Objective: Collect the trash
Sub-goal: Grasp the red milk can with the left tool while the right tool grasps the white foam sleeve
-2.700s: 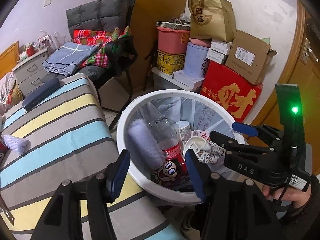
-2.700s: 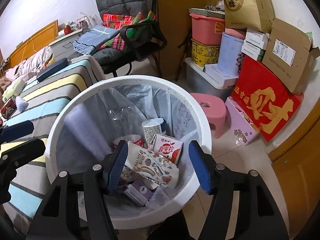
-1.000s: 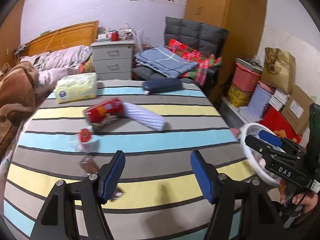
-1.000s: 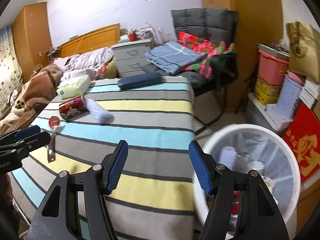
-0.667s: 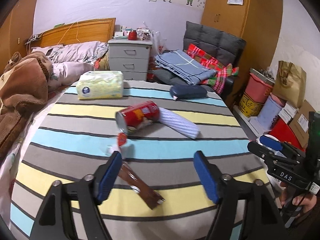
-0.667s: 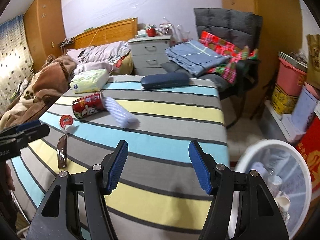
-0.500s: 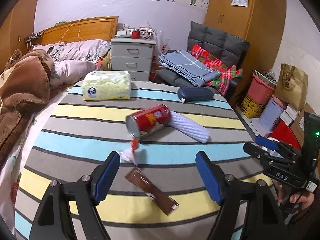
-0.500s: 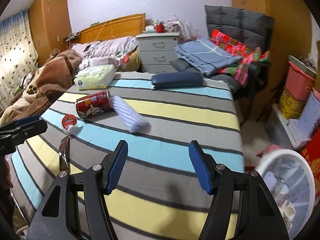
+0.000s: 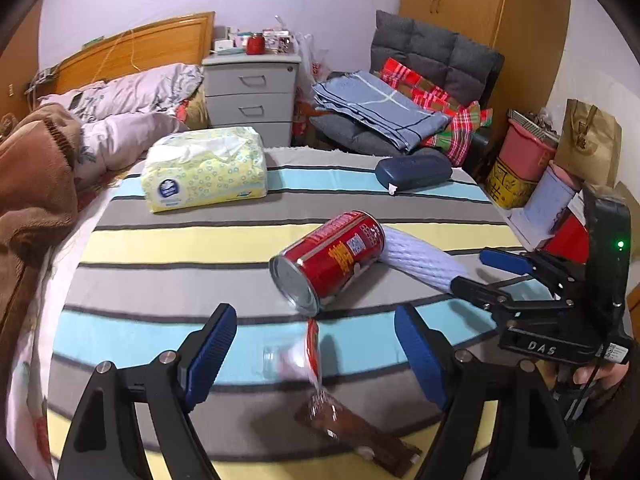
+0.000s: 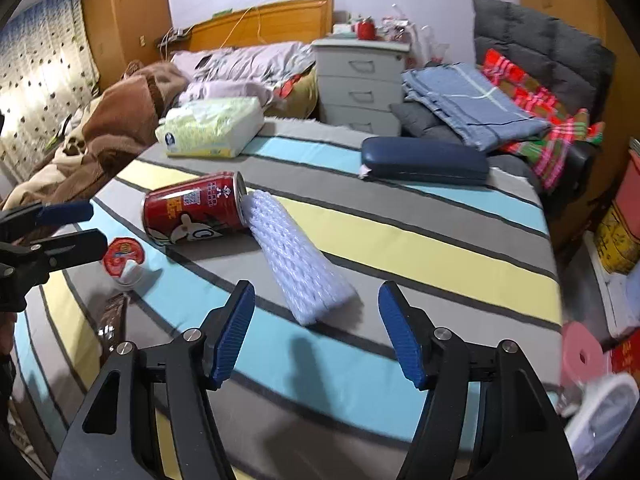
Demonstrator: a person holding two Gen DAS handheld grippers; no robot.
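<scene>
Two hand-held grippers hover over a table covered in a striped cloth point(image 10: 400, 240) of grey, yellow and pale blue. The left gripper point(image 9: 316, 348) has its blue pads spread wide and holds nothing; just under it lie a small clear plastic cup with a red foil lid point(image 9: 304, 356), blurred in this view, and a brown snack wrapper point(image 9: 356, 432) flat on the cloth. Both look feather-light and crushable; the cup is probably best pinched across its rim, while the wrapper is likely to slide and needs a low pinch at one raised edge. The right gripper point(image 10: 316, 336) is also wide open and empty, poised just short of a white foam fruit net point(image 10: 300, 256), soft, springy and nearly weightless, easiest squeezed across its middle. One end of the net touches a red drink can point(image 10: 196, 208) lying on its side; it looks rigid, smooth and liable to roll, so a grip across the round body seems safest. The cloth is soft and may bunch under the fingers. Farther back on the table sit a yellow tissue pack point(image 9: 204, 168) and a dark blue glasses case point(image 10: 424, 160). Beyond are an unmade bed point(image 10: 240, 64), a grey nightstand point(image 9: 252, 96) and a chair piled with folded blankets point(image 9: 384, 108). The white trash bin point(image 10: 604, 416) stands on the floor off the table's right edge.
</scene>
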